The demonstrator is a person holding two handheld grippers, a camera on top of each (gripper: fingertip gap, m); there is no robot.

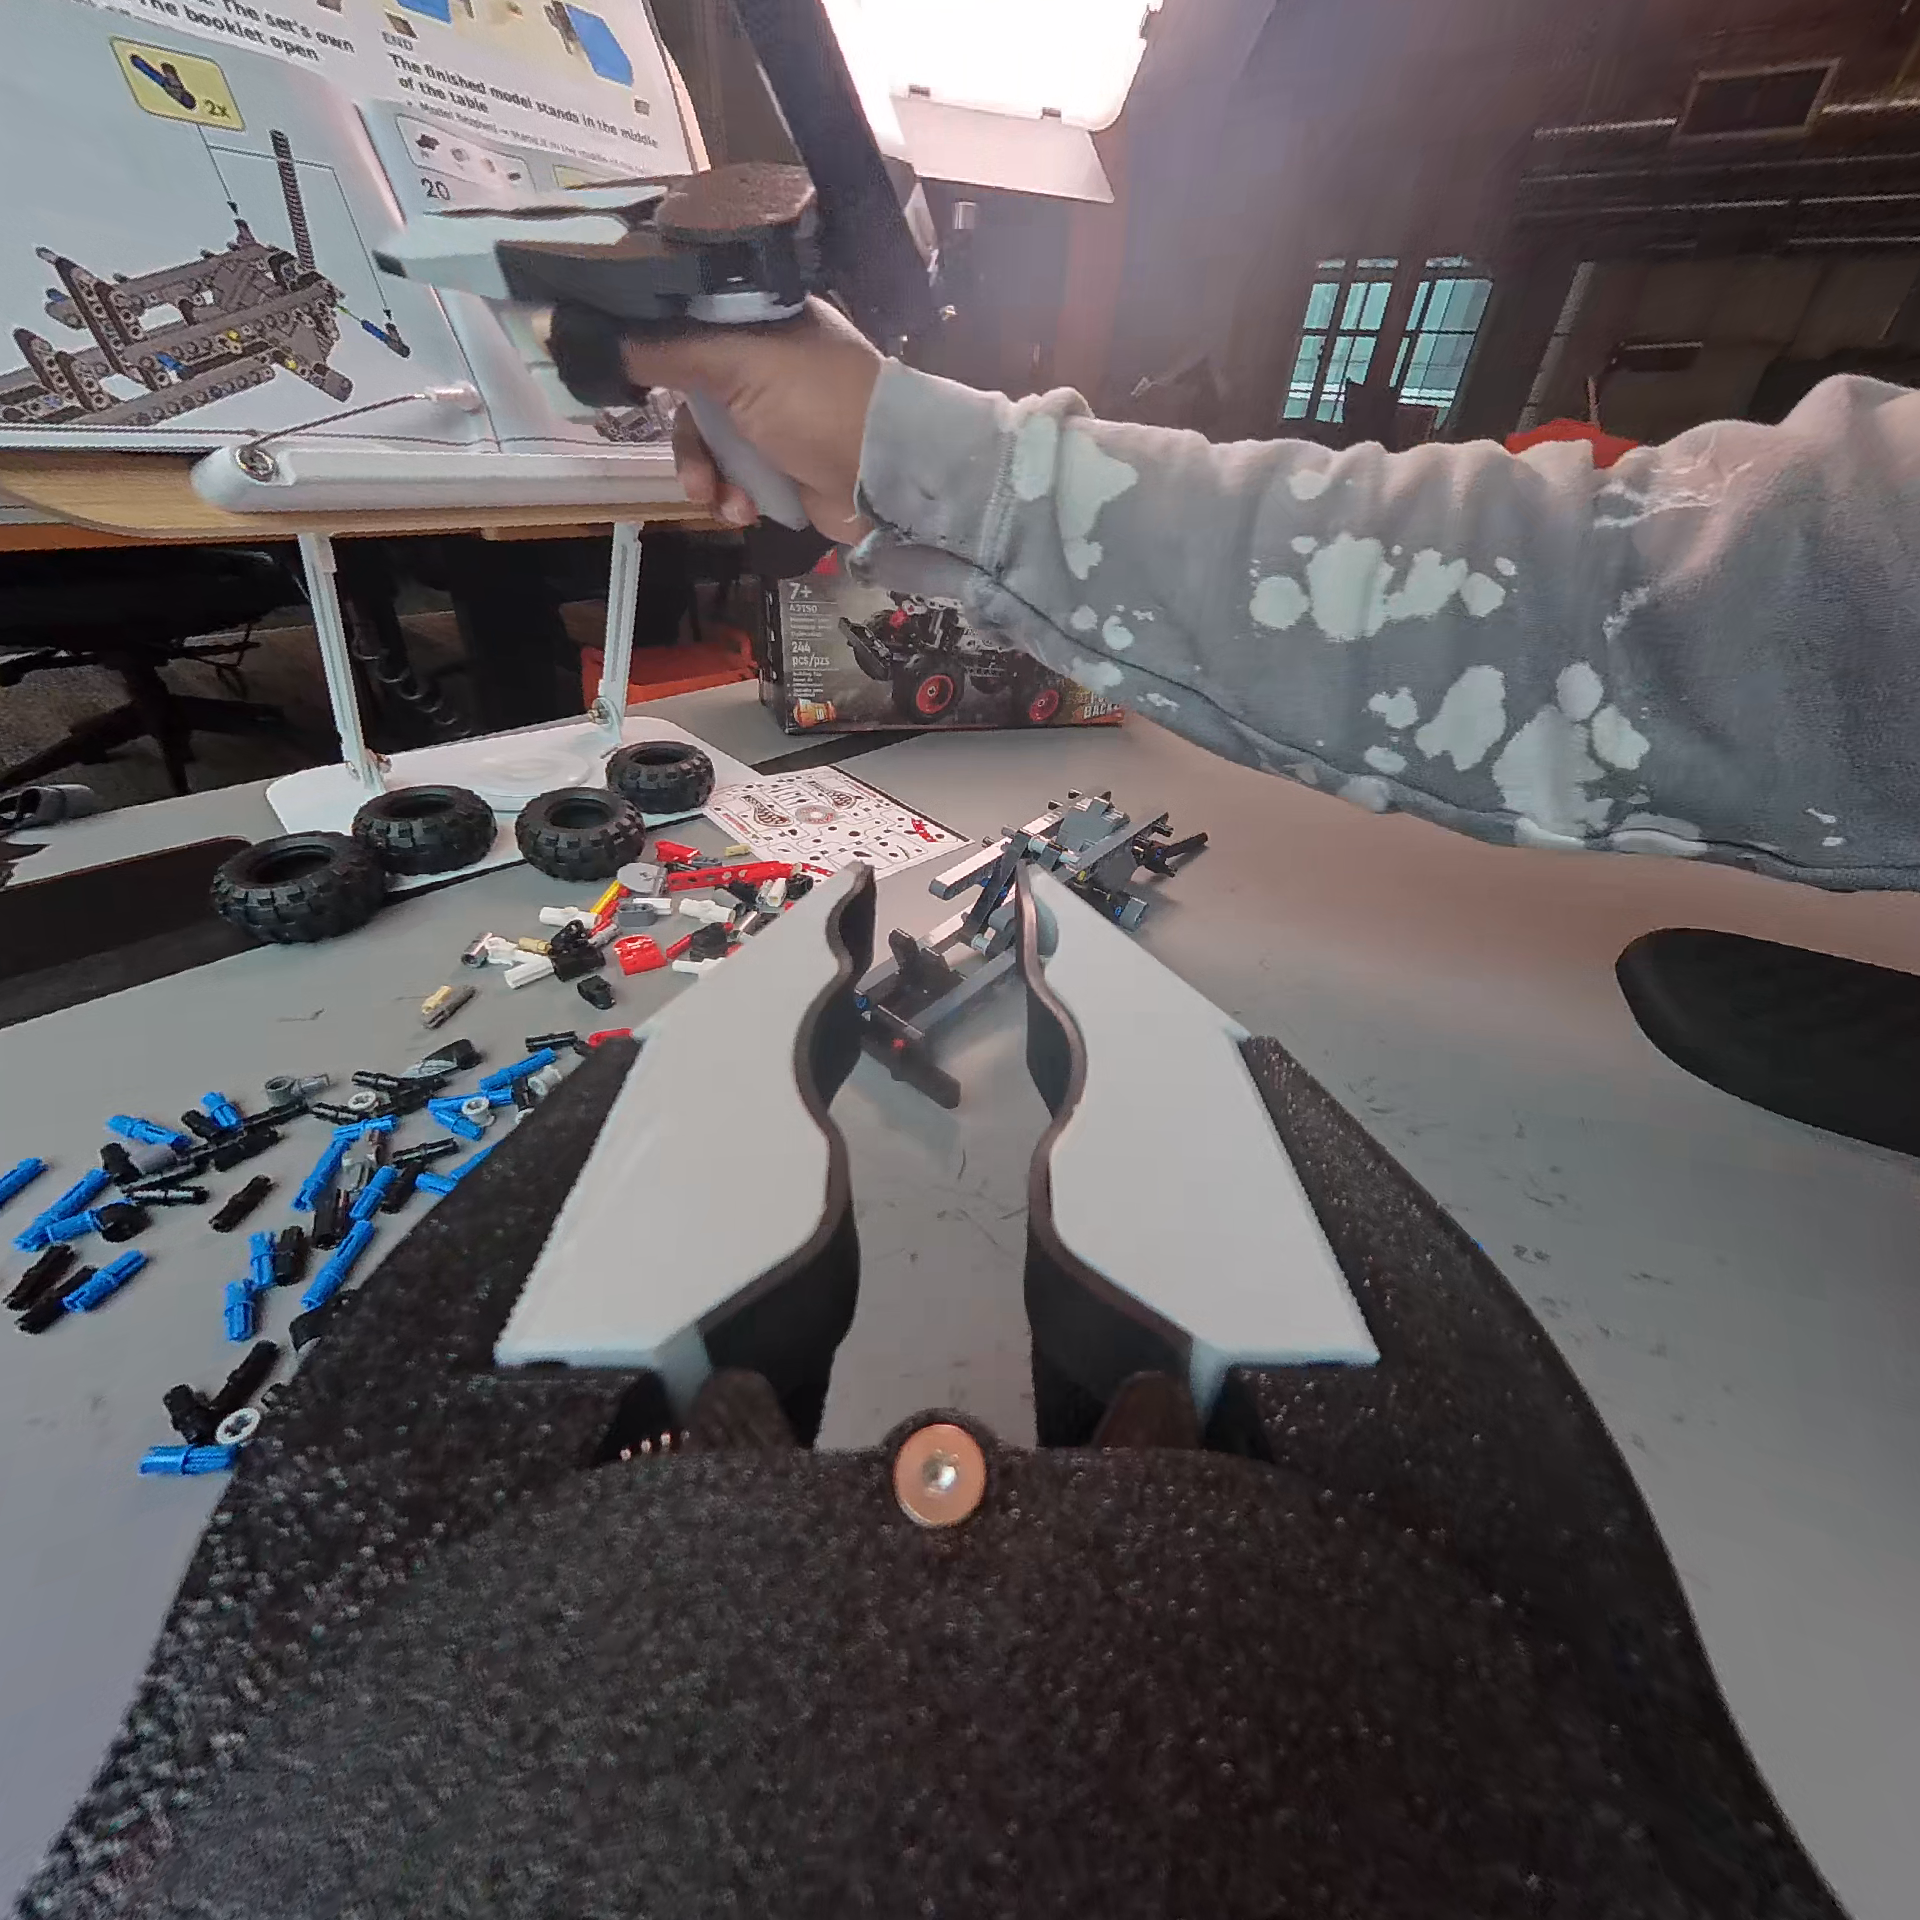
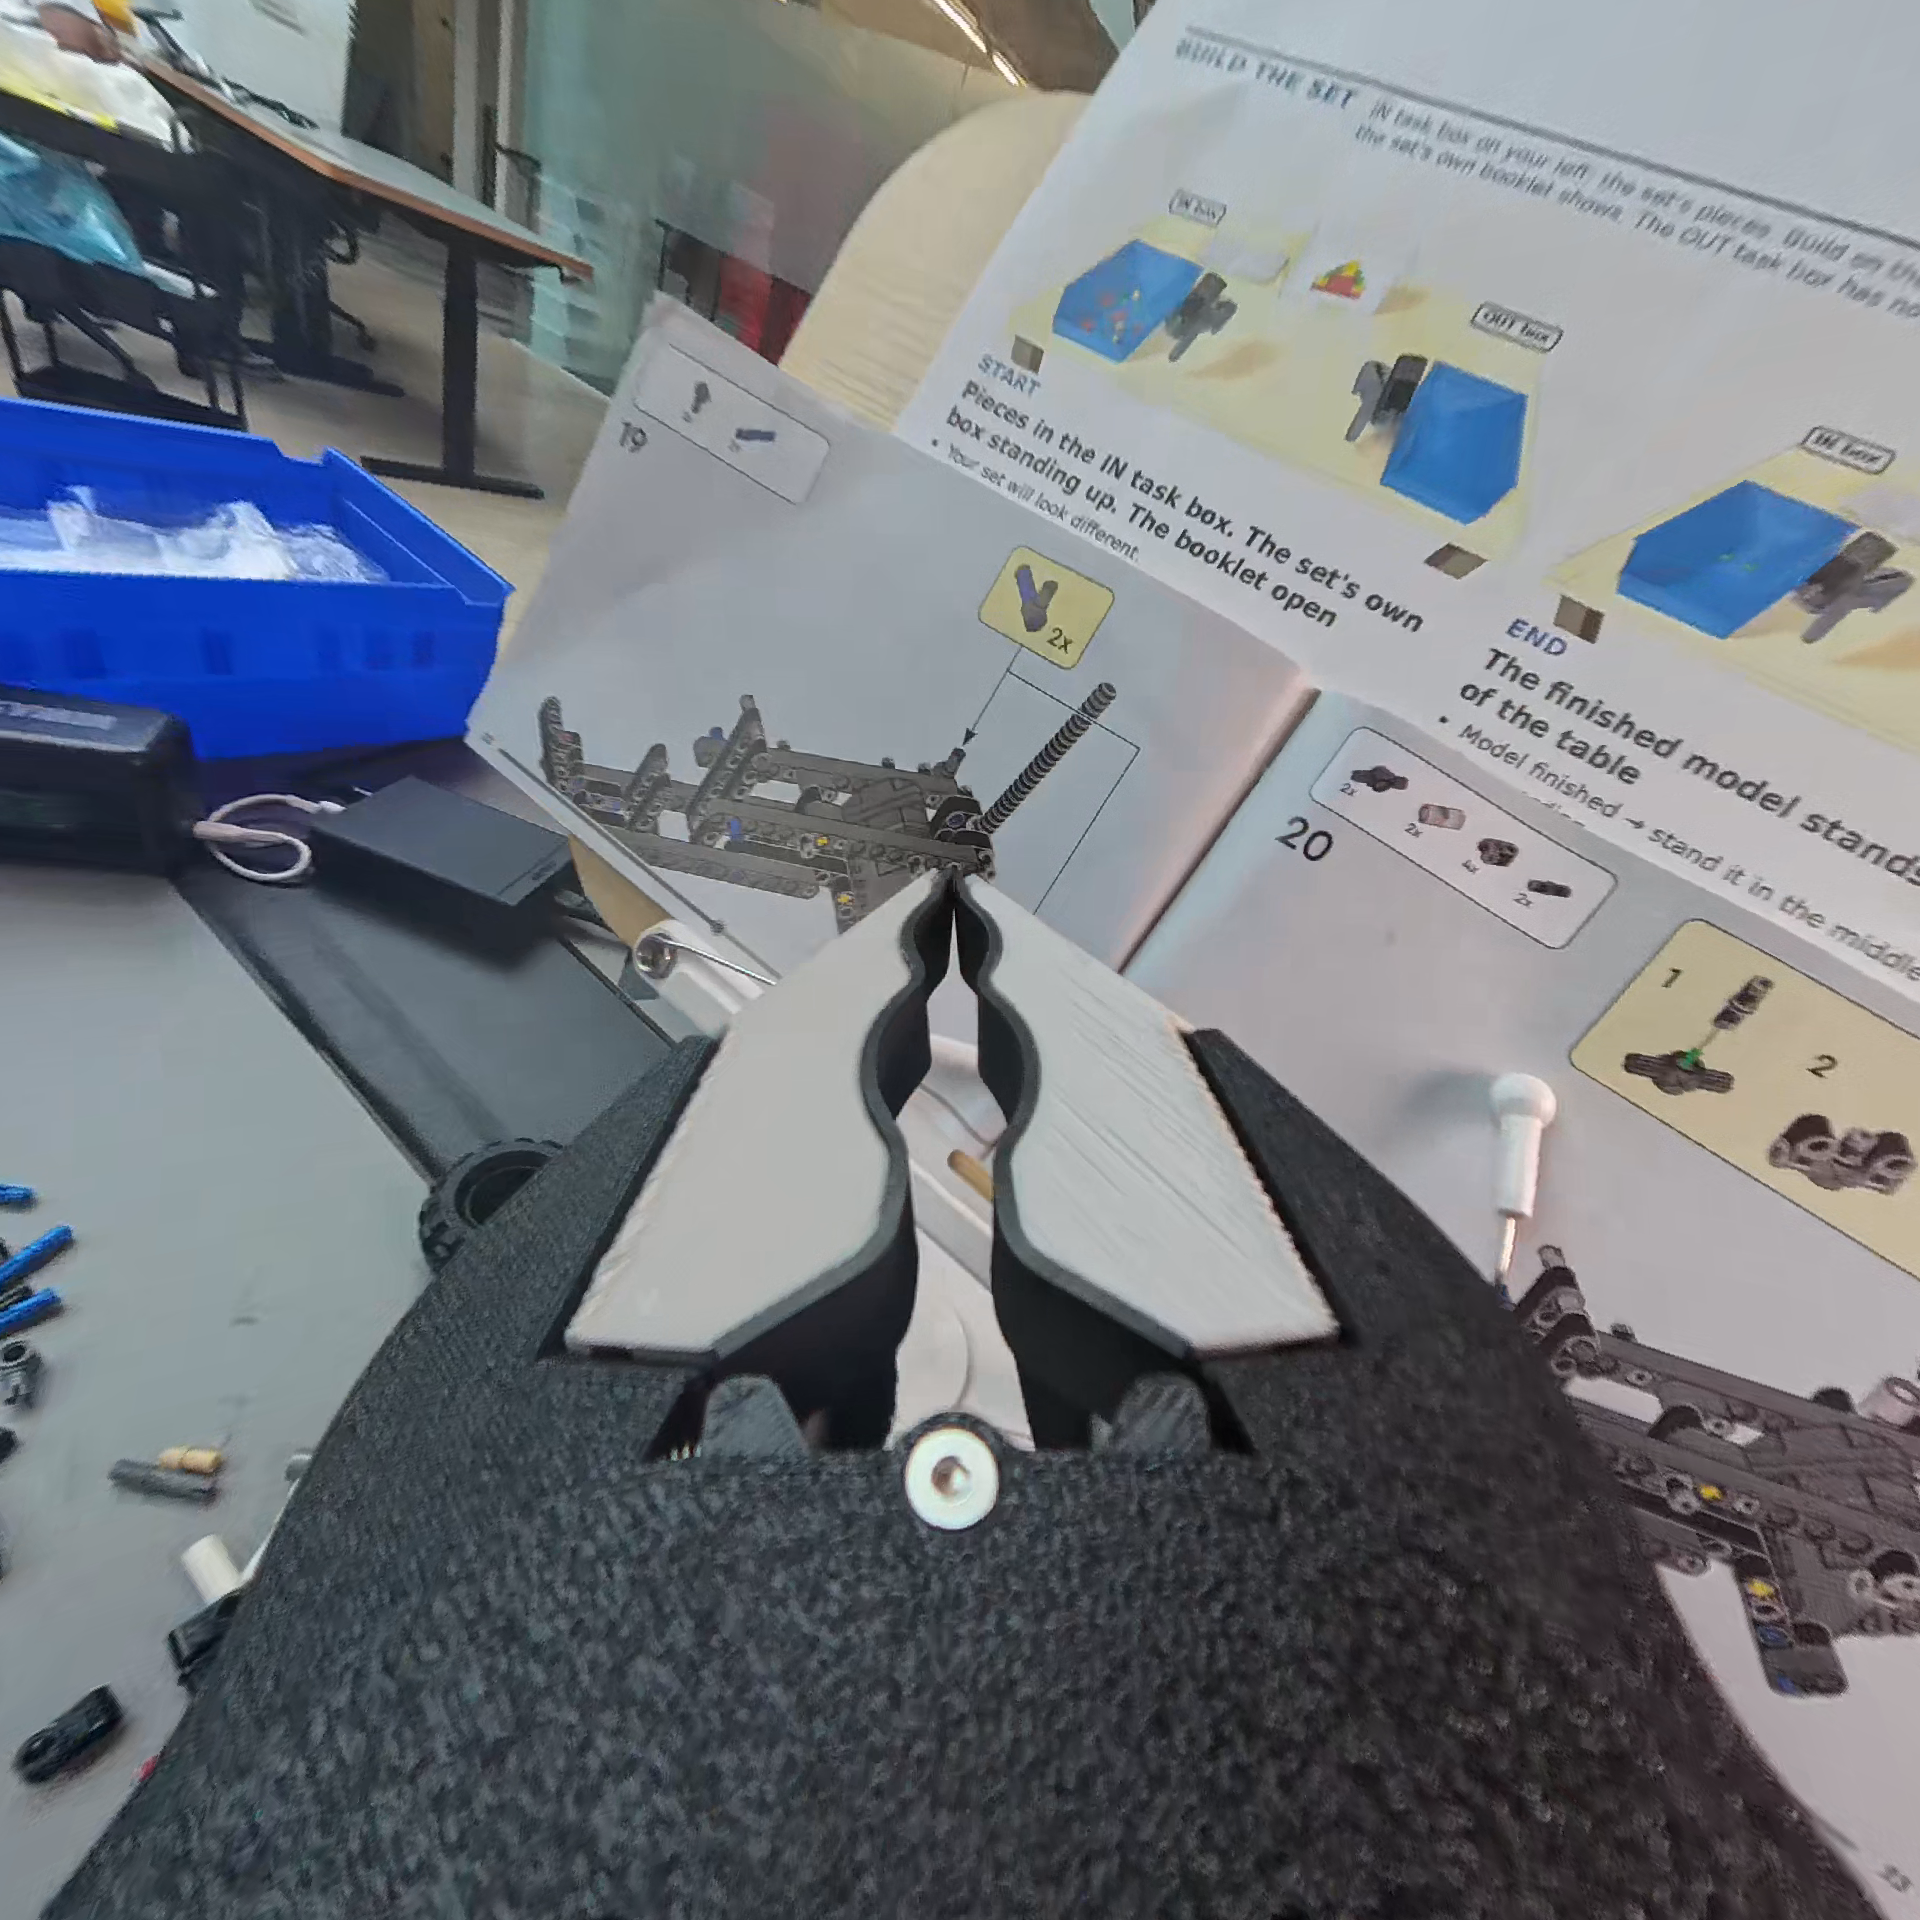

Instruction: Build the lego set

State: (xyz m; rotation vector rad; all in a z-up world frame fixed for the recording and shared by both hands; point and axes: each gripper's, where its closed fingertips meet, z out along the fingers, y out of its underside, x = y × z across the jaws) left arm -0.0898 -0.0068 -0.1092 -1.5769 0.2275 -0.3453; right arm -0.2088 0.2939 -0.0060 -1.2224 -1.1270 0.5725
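My left gripper (image 1: 940, 894) is open and hovers low over the grey table (image 1: 1351, 1091). The dark grey lego chassis (image 1: 1091, 842) lies on the table just beyond and between its fingertips, and the left pad stands clear of it. My right gripper (image 2: 951, 883) is shut, its tips together right in front of the open instruction booklet (image 2: 831, 623) on its stand. I see nothing between its pads. In the left wrist view the right gripper (image 1: 390, 260) is held up by a hand at the booklet (image 1: 208, 260).
Several black tyres (image 1: 426, 826), mixed small pieces (image 1: 665, 914) and blue and black pins (image 1: 343, 1164) lie to the left. A sticker sheet (image 1: 831, 816) and the set's box (image 1: 914, 655) lie behind. A blue bin (image 2: 239, 582) and a black adapter (image 2: 447, 842) stand far left. A sleeved arm (image 1: 1455, 623) crosses above. Some 35 cm of space lies between my two pairs of fingers.
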